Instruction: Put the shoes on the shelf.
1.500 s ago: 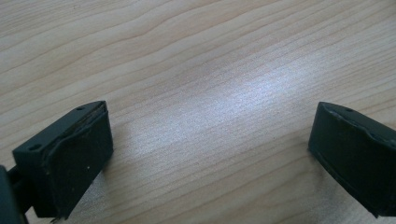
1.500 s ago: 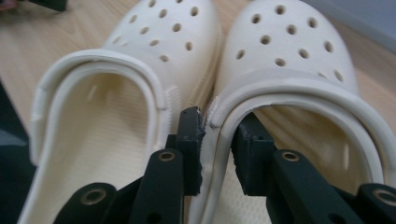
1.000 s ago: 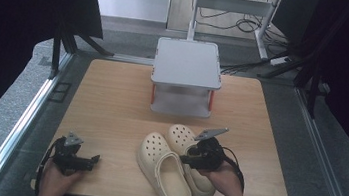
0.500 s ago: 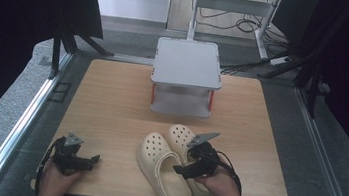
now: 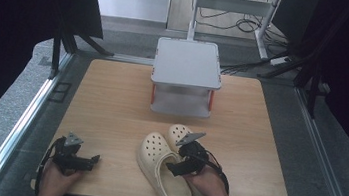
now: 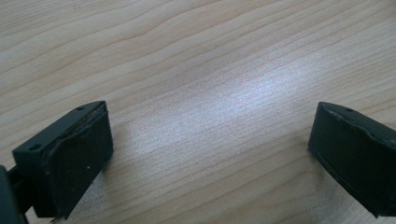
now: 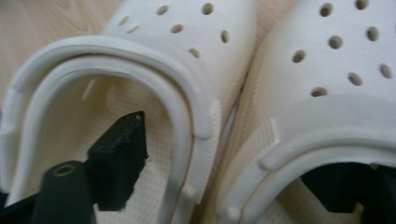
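Note:
Two cream clogs lie side by side near the table's front edge, the left clog [image 5: 161,172] [image 7: 187,46] and the right clog [image 5: 178,131] [image 7: 336,60]. My right gripper [image 5: 174,167] [image 7: 229,154] straddles their touching side walls, with one jaw inside each clog's heel opening. Its jaws have just been closing a little, and both walls stand between them, but the pads are not pressing on them. My left gripper [image 5: 94,161] [image 6: 210,112] rests open on the bare wood at the front left with nothing between its jaws.
A grey two-level stand [image 5: 188,62] with red posts sits at the back middle of the wooden table [image 5: 111,105]. Metal rails run along both sides of the table. Cables lie on the floor behind it.
My right gripper has dropped and shifted slightly left into the clogs' heel openings, and its jaws stand wider than a second ago. The left gripper has not moved.

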Demonstrator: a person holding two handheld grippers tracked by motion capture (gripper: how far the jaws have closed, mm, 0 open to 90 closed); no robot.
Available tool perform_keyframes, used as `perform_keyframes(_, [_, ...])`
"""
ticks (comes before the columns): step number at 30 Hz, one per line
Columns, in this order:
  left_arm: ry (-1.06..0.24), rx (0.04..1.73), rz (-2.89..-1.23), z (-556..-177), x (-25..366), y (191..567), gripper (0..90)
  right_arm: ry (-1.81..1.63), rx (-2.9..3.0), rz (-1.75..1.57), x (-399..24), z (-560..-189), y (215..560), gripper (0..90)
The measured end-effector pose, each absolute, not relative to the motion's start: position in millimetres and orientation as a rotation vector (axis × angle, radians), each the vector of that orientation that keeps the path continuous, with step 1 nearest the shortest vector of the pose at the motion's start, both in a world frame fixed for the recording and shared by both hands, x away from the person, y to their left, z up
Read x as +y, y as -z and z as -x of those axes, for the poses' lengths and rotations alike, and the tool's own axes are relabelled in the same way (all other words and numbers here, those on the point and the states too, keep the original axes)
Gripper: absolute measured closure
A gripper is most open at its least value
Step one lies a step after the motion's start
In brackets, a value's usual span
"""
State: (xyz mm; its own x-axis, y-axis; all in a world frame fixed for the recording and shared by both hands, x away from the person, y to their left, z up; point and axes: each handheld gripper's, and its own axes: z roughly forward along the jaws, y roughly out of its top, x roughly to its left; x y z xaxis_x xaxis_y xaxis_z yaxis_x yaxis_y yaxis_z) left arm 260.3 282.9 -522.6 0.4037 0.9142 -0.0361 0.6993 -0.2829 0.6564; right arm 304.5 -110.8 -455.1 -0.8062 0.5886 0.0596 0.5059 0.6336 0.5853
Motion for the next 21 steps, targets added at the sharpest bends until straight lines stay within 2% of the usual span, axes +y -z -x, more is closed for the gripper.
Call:
perform_keyframes(6, [-0.470, 1.369, -2.070, -260.3, 282.9, 522.6, 0.0, -0.867, 2.672, -0.922, -109.4, -303.9, 456.7, 30.2])
perform_keyframes(8, [-0.470, 1.369, -2.070, -260.3, 282.9, 522.6, 0.0, -0.891, 2.677, -0.936, -109.6, -303.4, 457.0, 36.4])
perform_keyframes(11, [-0.470, 1.369, -2.070, -260.3, 282.9, 522.6, 0.0, -0.896, 2.673, -0.949, -107.6, -302.5, 457.3, 40.7])
perform_keyframes(15, [-0.469, 1.369, -2.070, -260.3, 283.0, 522.6, 0.0, -0.897, 2.660, -0.972, -108.0, -303.3, 457.3, 55.5])
perform_keyframes(21, [-0.469, 1.369, -2.070, -260.3, 283.0, 522.5, 0.0, -0.859, 2.684, -0.927, -105.2, -301.1, 454.1, 60.7])
